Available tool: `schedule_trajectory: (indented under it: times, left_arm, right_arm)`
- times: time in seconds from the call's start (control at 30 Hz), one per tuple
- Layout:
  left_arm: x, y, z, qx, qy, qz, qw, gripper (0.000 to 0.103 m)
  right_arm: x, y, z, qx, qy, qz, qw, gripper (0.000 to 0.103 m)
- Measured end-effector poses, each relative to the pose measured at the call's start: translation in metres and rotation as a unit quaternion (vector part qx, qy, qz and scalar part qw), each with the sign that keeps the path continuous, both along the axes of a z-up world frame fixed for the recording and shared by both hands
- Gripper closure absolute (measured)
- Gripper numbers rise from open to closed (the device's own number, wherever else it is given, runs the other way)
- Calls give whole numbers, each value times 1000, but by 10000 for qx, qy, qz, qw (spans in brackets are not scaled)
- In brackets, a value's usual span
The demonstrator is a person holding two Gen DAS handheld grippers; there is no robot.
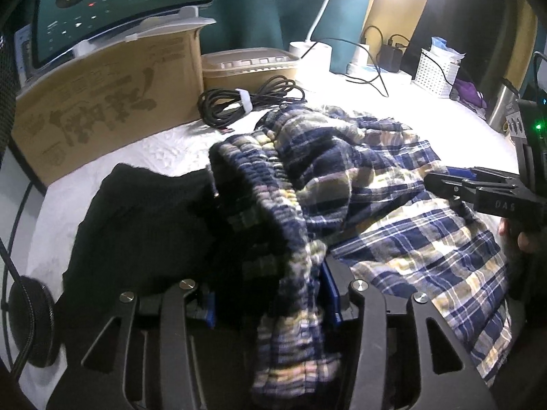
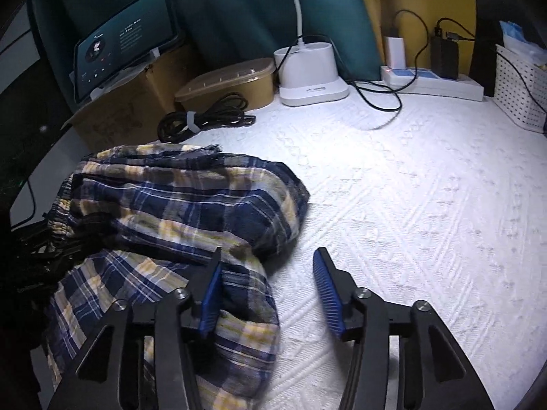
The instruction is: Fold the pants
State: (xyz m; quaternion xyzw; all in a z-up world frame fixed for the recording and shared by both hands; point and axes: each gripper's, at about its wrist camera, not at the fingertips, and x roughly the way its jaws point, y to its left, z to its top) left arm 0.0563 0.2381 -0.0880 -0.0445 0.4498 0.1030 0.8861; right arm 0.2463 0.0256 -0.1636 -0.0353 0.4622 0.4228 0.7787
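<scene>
Blue, white and yellow plaid pants (image 1: 393, 212) lie bunched on a white textured cloth (image 2: 410, 205). In the left wrist view my left gripper (image 1: 270, 294) has the elastic waistband (image 1: 294, 256) between its blue pads and holds it raised; how tightly the jaws close is hidden by cloth. My right gripper (image 1: 434, 179) shows at the right over the pants. In the right wrist view my right gripper (image 2: 270, 259) is open, its left pad (image 2: 212, 294) against the edge of the pants (image 2: 177, 205), its right pad (image 2: 330, 290) over bare cloth.
A black garment (image 1: 143, 225) lies left of the pants. At the back stand a cardboard box (image 1: 102, 102) with a tablet (image 1: 116, 7), a coiled black cable (image 1: 249, 102), a lidded tub (image 2: 229, 82), a white lamp base (image 2: 311, 71), a power strip (image 2: 434, 80) and a white basket (image 2: 519, 89).
</scene>
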Motion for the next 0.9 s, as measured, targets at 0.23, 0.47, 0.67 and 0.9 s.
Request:
schedule_trajectory:
  times: [0.23, 0.47, 0.67, 0.9]
  left_arm:
    - [-15, -5, 27, 122, -297, -49, 9995, 55]
    - [-2, -3, 45, 59, -709, -166, 9973, 55]
    - [21, 11, 28, 187, -425, -12, 9989, 55]
    - [27, 22, 16, 286, -259, -32, 9993, 53]
  right_arm:
    - [2, -14, 6, 23, -77, -201, 9998, 47]
    - [6, -18, 19, 52, -215, -305, 9993, 47]
    - [14, -19, 31, 172, -282, -400, 9987, 47]
    - [25, -2, 20, -70, -318, -346, 9989, 47]
